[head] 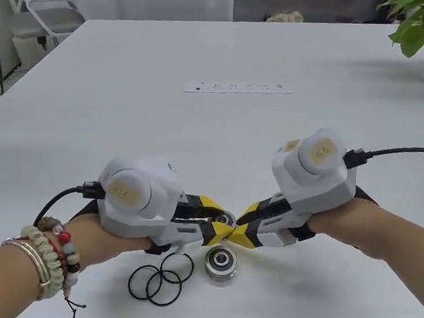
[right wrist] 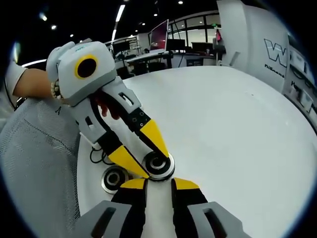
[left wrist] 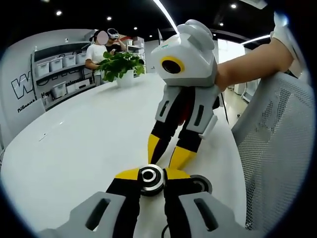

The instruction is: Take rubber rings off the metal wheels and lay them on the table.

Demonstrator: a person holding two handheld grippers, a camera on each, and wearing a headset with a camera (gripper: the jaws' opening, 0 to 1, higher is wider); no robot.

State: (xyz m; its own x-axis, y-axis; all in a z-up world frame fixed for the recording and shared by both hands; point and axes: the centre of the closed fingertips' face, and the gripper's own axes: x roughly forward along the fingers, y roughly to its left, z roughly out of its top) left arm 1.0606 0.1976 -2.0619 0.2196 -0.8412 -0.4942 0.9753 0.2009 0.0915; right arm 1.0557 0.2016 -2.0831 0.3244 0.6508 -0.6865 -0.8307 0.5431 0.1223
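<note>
A metal wheel (head: pixel 224 219) (left wrist: pixel 151 179) (right wrist: pixel 158 166) is held above the table, and my left gripper (head: pixel 220 222) (left wrist: pixel 151 173) (right wrist: pixel 154 163) is shut on it. My right gripper (head: pixel 238 229) (right wrist: pixel 159 184) (left wrist: pixel 168 153) faces it from the other side. Its jaws stand slightly apart, with the yellow tips at the wheel's rim. I cannot tell whether they pinch a ring. A second metal wheel (head: pixel 221 263) (left wrist: pixel 200 183) (right wrist: pixel 115 179) lies flat on the white table (head: pixel 198 144). Three black rubber rings (head: pixel 160 280) lie overlapping beside it, under the left gripper.
A white power strip (head: pixel 238 87) lies at the table's middle, and a green plant (head: pixel 418 27) (left wrist: pixel 119 64) stands at the far right corner. A white chair (head: pixel 43 4) is beyond the far left edge. A mesh chair (left wrist: pixel 277 139) is close by me.
</note>
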